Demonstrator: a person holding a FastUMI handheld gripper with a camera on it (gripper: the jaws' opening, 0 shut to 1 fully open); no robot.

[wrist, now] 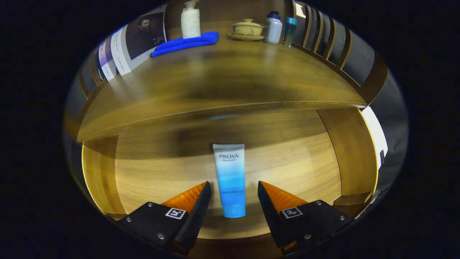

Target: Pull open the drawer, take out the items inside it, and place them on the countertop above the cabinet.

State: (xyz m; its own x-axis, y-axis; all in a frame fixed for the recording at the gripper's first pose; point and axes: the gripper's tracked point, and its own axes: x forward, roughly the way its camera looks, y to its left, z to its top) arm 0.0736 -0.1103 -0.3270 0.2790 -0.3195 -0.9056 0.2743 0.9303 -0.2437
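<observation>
Step in hand, by judgement: drawer already pulled open, gripper lining up to take the item out. Next move likely calls for a short descent and a squeeze across the tube's width, then a lift clear of the drawer front and up to the countertop.

White-to-blue plastic squeeze tube (230,180), cap end toward the camera, flat on the floor of the light wooden drawer (294,169), lower centre of frame. Lengthwise along the line of the fingers, crimped white end pointing away toward the drawer's shadowed back.

Gripper (233,190) spread wide, holding nothing. Tube between the two fingers, a gap showing on each side, no contact visible. Cap end reaches back past the fingertips; upper half runs beyond them.

Dark wooden countertop (222,79) across the upper half of frame, broad bare stretch at its near edge. At its far side, top of frame: white pump bottle (190,21) and folded blue cloth (187,43) upper left of centre; cream lidded bowl on a saucer (246,28) at centre; white bottle with dark cap (273,28) and slim teal bottle (289,31) just right of it.
</observation>
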